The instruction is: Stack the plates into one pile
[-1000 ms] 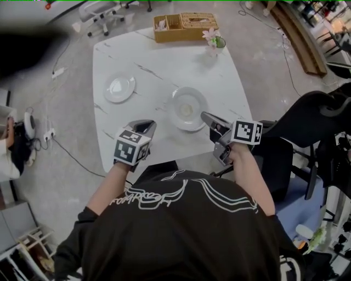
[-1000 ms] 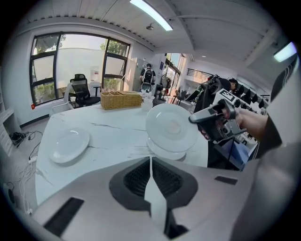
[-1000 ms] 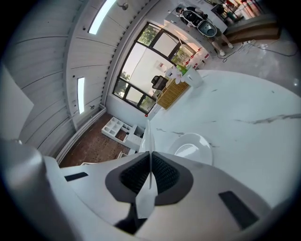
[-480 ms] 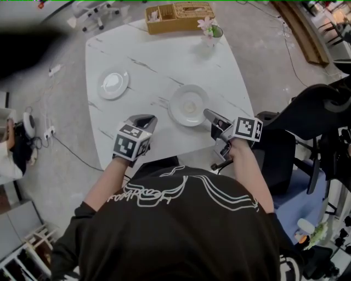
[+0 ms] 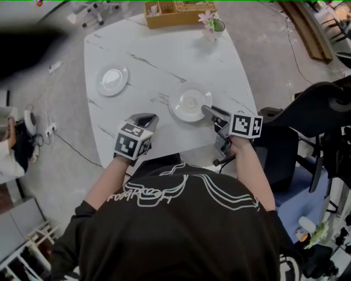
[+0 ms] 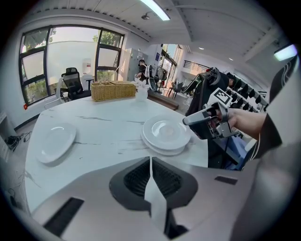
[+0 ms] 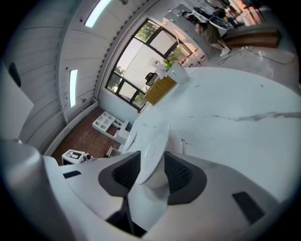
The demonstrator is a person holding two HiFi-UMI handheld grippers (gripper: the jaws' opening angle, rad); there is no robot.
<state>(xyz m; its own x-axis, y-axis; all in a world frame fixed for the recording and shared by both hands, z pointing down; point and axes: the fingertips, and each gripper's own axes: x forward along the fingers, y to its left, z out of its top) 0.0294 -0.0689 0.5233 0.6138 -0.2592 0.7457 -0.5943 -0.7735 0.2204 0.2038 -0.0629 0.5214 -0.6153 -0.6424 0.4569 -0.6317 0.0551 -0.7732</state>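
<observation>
On the white marble-patterned table [image 5: 153,55] the round white ceramic plates lie in two places. A short pile of plates [image 5: 189,103] sits just right of the centre of the head view, and a single smaller white plate [image 5: 112,81] lies flat at the upper left, well apart from the pile.

The right gripper [image 5: 207,110] reaches in from the lower right to the pile's near rim. In the right gripper view its jaws have just been opening. The thin edge of the top plate [image 7: 153,141] stands between the two dark ribbed pads, and they no longer squeeze it.

The left gripper [image 5: 147,118] hangs over the table's near edge at lower centre, to the left of the pile. Its jaws are pressed together at the tips with nothing between them — the left gripper view shows only a thin seam there [image 6: 150,162]. Beyond it, that view shows the pile [image 6: 165,134] to the right and the lone plate [image 6: 54,141] at the far left.

A woven tan wicker basket [image 5: 178,8] stands at the table's far edge, at the top of the head view. A small vase of pink flowers [image 5: 215,26] stands just to its right.
</observation>
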